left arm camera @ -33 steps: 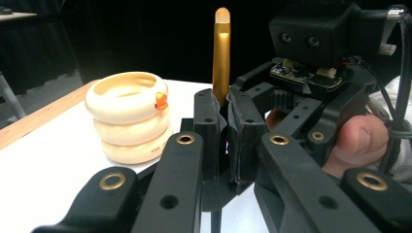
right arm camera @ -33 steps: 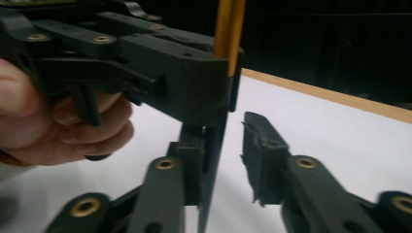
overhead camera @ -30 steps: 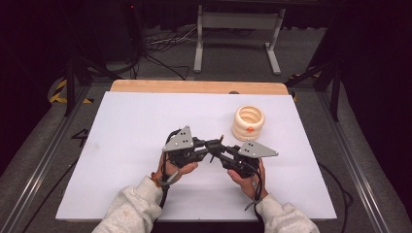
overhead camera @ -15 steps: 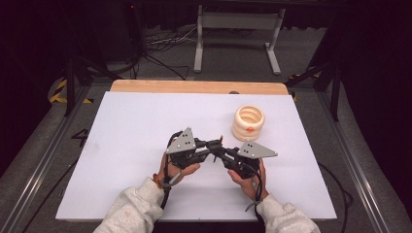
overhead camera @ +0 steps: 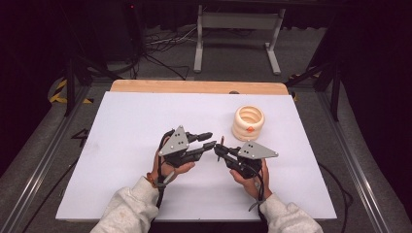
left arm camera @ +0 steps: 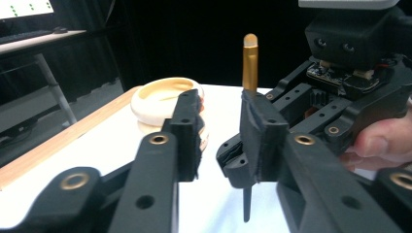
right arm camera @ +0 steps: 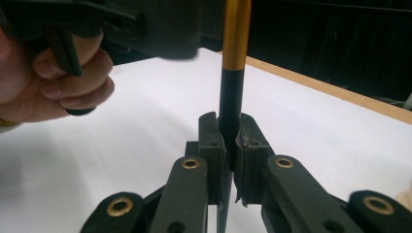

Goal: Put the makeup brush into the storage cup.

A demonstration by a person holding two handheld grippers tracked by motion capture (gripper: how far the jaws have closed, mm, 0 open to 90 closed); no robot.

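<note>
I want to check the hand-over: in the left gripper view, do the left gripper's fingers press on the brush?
No, the left gripper stands open with a gap at both sides, while the right gripper clamps the brush upright.

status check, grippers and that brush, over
Right gripper shut on the brush, upright. Left gripper jaws just opening, nothing gripped. Ribbed cup stands apart; nothing in the way.

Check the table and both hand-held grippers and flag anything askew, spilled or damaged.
Nothing stands out. The right hand-held gripper holds the brush upright, the left hand-held gripper is open beside it, and the cream ribbed cup stands upright on the white table.
</note>
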